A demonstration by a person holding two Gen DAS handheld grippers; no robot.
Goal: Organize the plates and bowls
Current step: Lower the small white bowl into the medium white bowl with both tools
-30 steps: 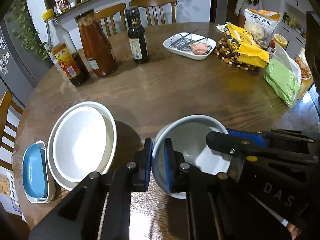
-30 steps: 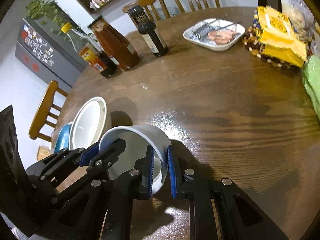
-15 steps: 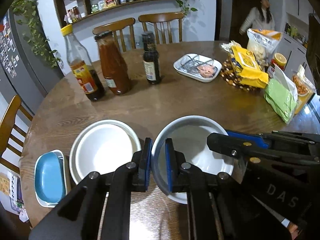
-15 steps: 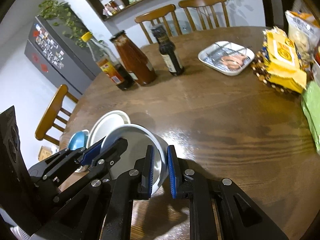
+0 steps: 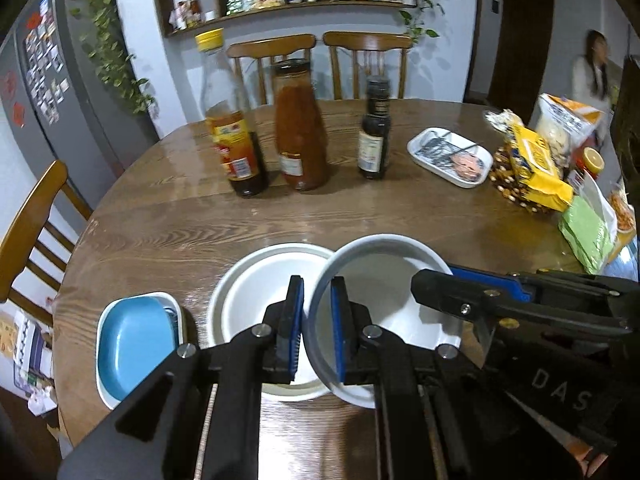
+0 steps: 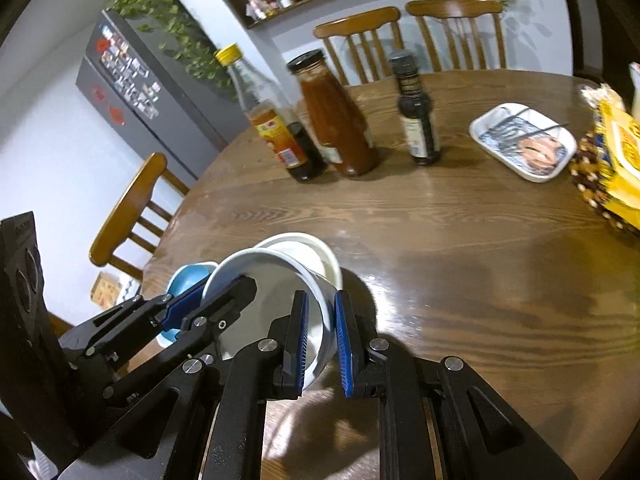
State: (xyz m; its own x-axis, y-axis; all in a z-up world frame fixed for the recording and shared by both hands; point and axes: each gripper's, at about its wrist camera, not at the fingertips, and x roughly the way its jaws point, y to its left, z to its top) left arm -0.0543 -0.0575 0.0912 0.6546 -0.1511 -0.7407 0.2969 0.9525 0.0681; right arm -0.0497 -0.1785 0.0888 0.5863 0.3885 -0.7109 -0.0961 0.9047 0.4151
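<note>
left hand-held gripper (image 5: 316,332) and right hand-held gripper (image 6: 320,336) each clamped on white bowl (image 5: 384,280) rim, beside stacked plates (image 5: 256,292)

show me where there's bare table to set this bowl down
Free: the wide wood strip between the three bottles and the white stacked plates. Crowded: snack bags on the right edge, blue dish beside the plates.
</note>
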